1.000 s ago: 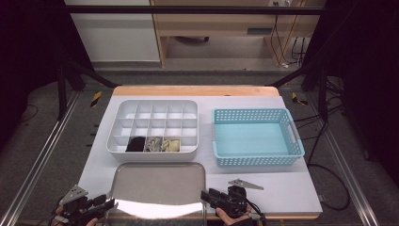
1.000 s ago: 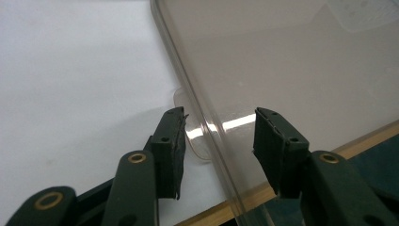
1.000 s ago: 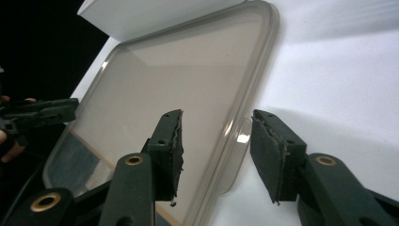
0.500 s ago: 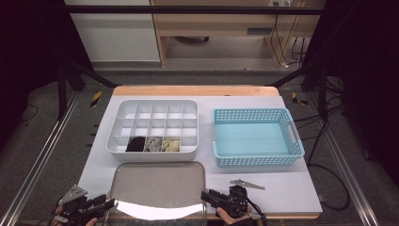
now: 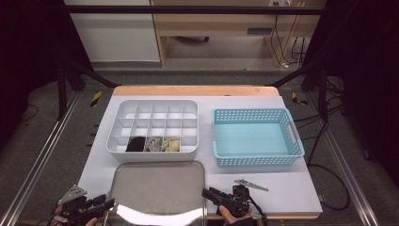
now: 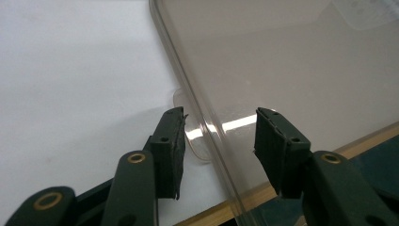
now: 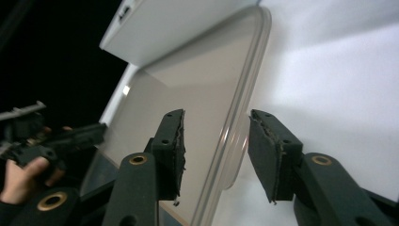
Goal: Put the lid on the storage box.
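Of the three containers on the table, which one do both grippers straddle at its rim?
The shiny flat metal tray at the near edge. Each gripper's open jaws sit either side of its rim, unlike the white compartment box and the blue perforated basket behind it.

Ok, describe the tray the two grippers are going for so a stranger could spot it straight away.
Look at the near edge of the white table. In front of the white compartment box lies the metal tray, between both grippers. It alone is shiny, flat, empty, with rounded corners; the blue basket is perforated plastic.

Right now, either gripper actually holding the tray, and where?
No. Both grippers straddle the metal tray rim at opposite edges, jaws open, pads not pressing.
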### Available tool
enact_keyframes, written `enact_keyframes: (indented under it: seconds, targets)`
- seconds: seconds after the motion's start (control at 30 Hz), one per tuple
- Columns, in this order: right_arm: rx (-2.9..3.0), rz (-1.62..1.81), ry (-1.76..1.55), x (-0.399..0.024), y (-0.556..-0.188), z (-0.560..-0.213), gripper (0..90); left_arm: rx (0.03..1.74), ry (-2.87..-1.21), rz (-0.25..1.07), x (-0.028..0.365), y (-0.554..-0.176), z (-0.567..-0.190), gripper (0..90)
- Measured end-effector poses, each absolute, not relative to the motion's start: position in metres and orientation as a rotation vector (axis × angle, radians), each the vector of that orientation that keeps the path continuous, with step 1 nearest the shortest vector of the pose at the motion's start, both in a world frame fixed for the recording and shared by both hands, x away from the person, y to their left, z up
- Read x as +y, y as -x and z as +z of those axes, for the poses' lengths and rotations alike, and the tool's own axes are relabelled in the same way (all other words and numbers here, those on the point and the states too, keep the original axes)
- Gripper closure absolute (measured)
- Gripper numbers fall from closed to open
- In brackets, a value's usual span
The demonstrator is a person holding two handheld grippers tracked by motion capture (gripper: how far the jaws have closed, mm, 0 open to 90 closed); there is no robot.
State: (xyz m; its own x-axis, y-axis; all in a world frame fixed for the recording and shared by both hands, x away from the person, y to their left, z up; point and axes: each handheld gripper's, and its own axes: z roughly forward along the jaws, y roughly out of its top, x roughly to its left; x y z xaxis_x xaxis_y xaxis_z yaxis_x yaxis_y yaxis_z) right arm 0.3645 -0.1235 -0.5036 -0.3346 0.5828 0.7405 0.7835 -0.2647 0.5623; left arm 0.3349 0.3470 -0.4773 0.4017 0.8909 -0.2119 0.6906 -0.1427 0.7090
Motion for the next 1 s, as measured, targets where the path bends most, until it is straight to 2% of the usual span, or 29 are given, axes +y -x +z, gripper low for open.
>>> enact_keyframes:
  seconds: [0.33, 0.5, 1.0]
  targets:
    - [-1.739, -1.644, 1.691, -0.126, -0.355, -0.508, 56.7, 1.358, -1.897, 0.337, 0.346, -0.334, -0.477, 52.1]
    - [-1.723, -1.725, 1.662, -0.126, -0.356, -0.500, 57.4, 1.358, -1.898, 0.335, 0.347, -0.335, -0.477, 52.1]
    - [-1.825, -1.615, 1.641, -0.113, -0.372, -0.506, 56.6, 1.354, -1.899, 0.338, 0.346, -0.334, -0.477, 52.1]
